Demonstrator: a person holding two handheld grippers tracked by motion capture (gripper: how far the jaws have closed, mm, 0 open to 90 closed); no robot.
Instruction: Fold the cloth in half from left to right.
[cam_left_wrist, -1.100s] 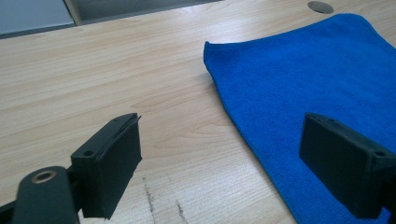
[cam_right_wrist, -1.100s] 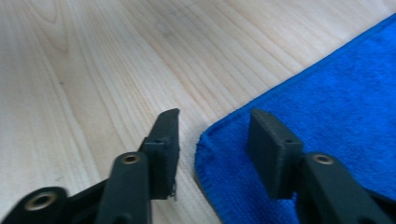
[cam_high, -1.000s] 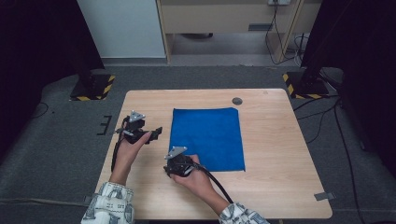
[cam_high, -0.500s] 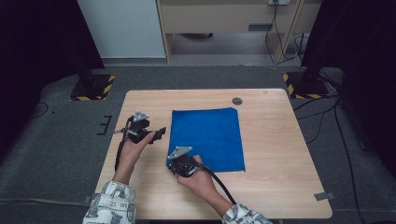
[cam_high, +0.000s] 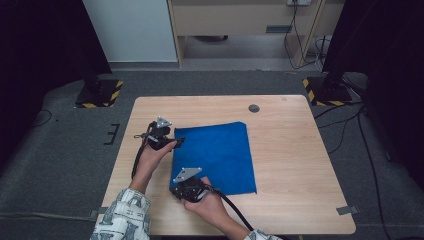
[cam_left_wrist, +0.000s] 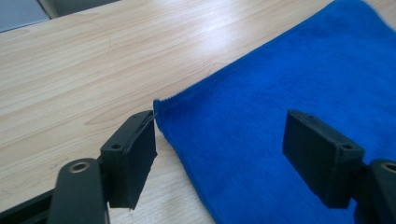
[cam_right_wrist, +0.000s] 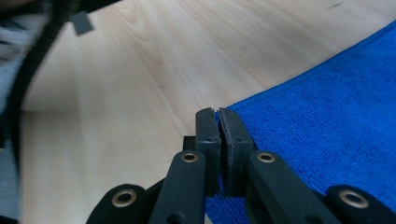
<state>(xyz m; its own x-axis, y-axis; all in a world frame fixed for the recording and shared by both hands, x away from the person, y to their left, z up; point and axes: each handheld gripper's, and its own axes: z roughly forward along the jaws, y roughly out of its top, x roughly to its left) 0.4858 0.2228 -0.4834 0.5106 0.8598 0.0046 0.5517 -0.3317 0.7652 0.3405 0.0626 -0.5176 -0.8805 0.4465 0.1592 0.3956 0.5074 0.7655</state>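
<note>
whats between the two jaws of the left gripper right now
The near-left corner of the blue cloth lies flat on the table between the open jaws of the left gripper, seen in the left gripper view.

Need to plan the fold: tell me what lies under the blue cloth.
The blue cloth lies flat on the wooden table; bare wood shows all around it. Anything beneath is covered, though no bulge shows.

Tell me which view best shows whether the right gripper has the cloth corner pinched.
Right gripper view: the right gripper has its jaws shut on a corner of the blue cloth. High view shows it at the cloth's near left corner, jaws hidden. Left gripper view shows another corner.
</note>
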